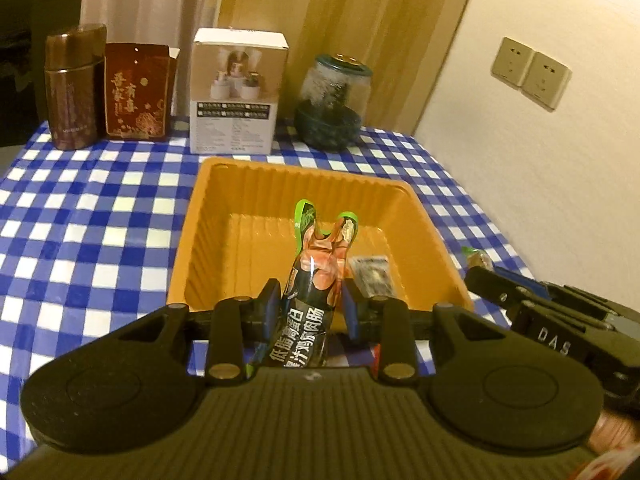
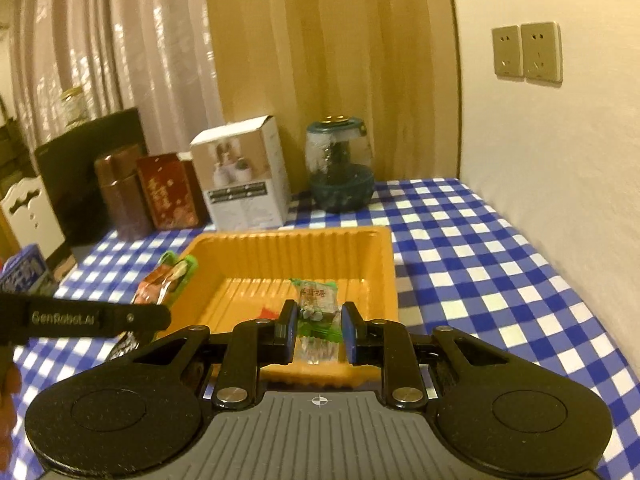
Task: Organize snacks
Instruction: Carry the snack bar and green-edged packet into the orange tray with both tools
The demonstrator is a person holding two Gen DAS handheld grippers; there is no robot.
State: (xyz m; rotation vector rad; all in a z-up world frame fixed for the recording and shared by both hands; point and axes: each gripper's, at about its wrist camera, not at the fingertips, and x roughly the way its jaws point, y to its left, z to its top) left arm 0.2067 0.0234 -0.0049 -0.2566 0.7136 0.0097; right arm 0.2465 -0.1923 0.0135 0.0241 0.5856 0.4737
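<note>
An orange plastic tray (image 1: 224, 216) lies on the blue checked tablecloth; it also shows in the right wrist view (image 2: 384, 264). My left gripper (image 1: 310, 306) is shut on a long sausage snack pack (image 1: 316, 264) with a green notched end, held over the tray's near edge. The pack also shows at the left in the right wrist view (image 2: 164, 280). My right gripper (image 2: 320, 328) is shut on a small clear candy packet (image 2: 318, 304) with green print, held over the tray's near side. A small dark packet (image 1: 374, 276) lies on the tray floor.
At the table's far edge stand a brown tin (image 1: 72, 92), a red box (image 1: 138, 92), a white carton (image 1: 236, 92) and a glass jar (image 1: 332, 104). A wall with two sockets (image 1: 530, 72) runs along the right. A blue box (image 2: 24, 272) sits at far left.
</note>
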